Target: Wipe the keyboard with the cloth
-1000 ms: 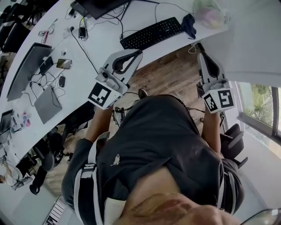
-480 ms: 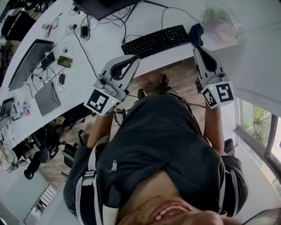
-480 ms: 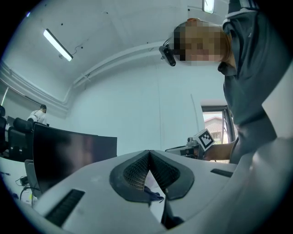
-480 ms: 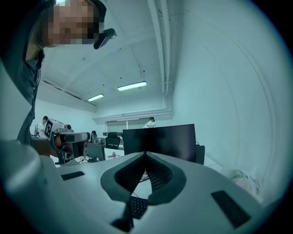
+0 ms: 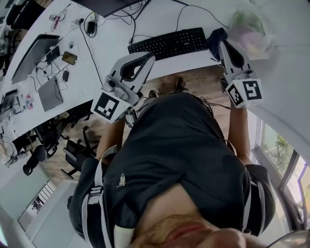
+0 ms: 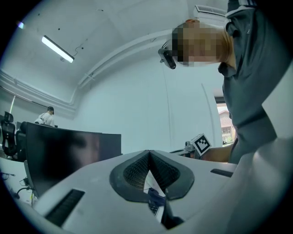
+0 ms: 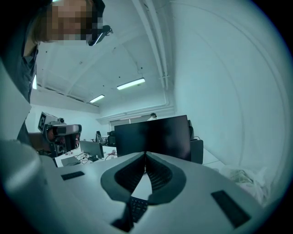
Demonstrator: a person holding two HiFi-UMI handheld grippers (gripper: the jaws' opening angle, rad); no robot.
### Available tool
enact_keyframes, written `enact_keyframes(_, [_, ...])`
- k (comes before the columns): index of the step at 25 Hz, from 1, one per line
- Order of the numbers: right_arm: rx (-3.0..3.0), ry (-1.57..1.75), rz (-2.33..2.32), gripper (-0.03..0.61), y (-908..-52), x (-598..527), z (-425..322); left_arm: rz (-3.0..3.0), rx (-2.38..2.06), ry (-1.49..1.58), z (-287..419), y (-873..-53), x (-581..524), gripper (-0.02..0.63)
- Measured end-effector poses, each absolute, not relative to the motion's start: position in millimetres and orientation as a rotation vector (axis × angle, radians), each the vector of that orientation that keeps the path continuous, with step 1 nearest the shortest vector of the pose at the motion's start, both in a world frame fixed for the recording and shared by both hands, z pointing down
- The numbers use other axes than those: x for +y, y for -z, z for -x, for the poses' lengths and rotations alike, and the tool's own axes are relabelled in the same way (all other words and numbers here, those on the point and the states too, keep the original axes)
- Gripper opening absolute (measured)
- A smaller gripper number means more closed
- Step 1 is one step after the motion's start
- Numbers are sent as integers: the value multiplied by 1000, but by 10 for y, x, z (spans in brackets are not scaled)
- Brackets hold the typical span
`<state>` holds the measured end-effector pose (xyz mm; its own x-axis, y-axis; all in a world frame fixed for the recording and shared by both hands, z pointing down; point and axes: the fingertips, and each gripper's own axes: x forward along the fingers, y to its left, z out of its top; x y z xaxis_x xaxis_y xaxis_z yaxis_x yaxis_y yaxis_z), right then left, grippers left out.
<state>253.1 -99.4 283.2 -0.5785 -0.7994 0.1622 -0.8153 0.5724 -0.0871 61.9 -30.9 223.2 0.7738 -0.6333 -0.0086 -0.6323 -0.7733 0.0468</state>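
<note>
At the near edge of the white desk [image 5: 116,36], the right gripper [image 5: 224,44] has its jaws closed tip to tip on nothing. The dark blue cloth [image 5: 216,36] lies just ahead of its nose, against the right end of the black keyboard [image 5: 169,42], whose long axis runs crosswise before the person. The left gripper [image 5: 150,58], likewise closed and empty, hangs short of the keyboard's left half, so the right is nearer the cloth. A crumpled plastic bag [image 5: 249,26] lies beyond, a monitor [image 5: 104,5] behind, above wooden floor [image 5: 193,82].
</note>
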Motion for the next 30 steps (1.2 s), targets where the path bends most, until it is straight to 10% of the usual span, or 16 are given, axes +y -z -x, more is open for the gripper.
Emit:
enact_keyframes(11, [-2394,-462,-1406,17,-4247,-1762,-3183,-2837,-1179,-13,-568,-2392,-479,5])
enact_keyframes(14, [-2261,-554,-1355,153,-4879,-1897,-3223,-2816,-1174,-11,-504,-2433,-510,5])
enact_keyframes(18, [-2064,-607,-1323,173,-5625,-1987,-3345,-2799,-1194,-30,-332,-2475,-551,5])
enact_keyframes(27, [-1826,-635,-1256,173,-6447,-2011,-3544,-2749,-1224,-47,-11,-2530,-610,5])
enact_keyframes(30, [-1812,-618,-1253,61,-6509,-1993,-3584,-2743,-1216,-55,0,-2581,-617,5])
